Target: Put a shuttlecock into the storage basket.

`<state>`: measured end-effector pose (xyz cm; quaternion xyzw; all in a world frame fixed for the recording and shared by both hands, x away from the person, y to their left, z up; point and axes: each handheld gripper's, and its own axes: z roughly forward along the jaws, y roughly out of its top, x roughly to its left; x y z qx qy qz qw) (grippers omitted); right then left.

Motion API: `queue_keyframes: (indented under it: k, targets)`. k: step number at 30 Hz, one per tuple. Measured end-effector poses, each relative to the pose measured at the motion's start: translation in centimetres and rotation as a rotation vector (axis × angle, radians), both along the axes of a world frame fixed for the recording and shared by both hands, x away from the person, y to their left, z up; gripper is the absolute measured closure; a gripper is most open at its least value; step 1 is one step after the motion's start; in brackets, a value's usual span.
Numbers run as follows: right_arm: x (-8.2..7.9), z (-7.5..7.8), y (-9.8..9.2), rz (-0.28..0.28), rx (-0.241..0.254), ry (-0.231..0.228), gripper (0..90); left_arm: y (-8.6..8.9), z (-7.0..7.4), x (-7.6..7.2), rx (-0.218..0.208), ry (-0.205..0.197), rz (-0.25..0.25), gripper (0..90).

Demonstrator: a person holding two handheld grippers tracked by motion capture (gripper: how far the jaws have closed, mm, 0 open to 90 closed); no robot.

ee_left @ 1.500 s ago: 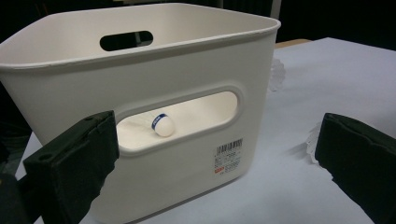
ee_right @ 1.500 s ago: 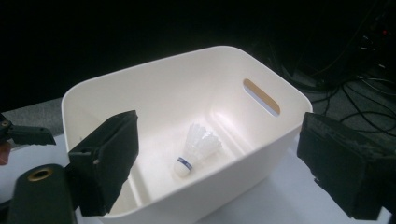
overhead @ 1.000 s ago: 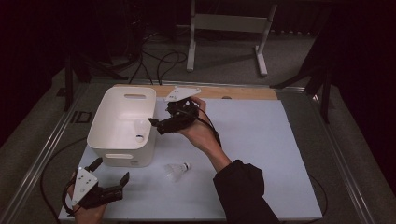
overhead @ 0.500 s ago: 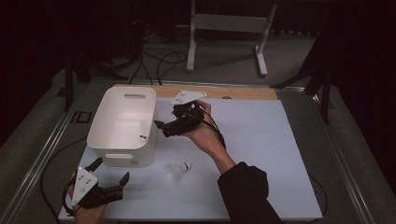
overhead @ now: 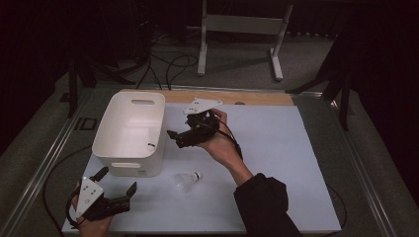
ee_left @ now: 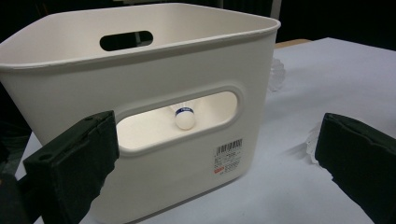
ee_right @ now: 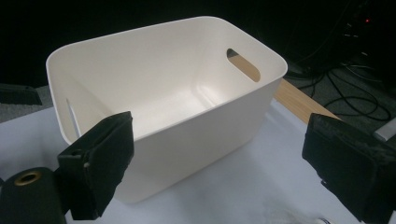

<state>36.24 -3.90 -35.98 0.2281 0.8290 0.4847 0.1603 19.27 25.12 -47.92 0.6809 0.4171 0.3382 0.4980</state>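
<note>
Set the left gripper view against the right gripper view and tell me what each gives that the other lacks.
Left gripper view: the white bin side-on from low down, with its barcode label and, through the handle slot, a shuttlecock inside. Right gripper view: the bin's inside from above, the wooden strip at the table's edge, and cables on the floor. Both: the bin standing on the white table top, with the left gripper and the right gripper each open and holding nothing.

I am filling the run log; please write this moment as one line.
right gripper: open, empty, beside bin | left gripper: open, empty | shuttlecock: on table | second shuttlecock: in bin
</note>
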Motion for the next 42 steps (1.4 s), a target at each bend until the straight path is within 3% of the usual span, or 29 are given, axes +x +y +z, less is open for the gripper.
queue_keyframes:
  k: [35, 42]
  targets:
    - [-1.4, -1.0, -2.3, -0.009, -0.016, 0.005, 8.4, 0.0, 0.0, 0.1, 0.007, 0.004, 0.001, 0.3]
    - [-1.7, -1.7, -2.5, -0.013, -0.044, 0.006, 8.3, 0.0, 0.0, 0.0, 0.006, 0.006, 0.004, 0.3]
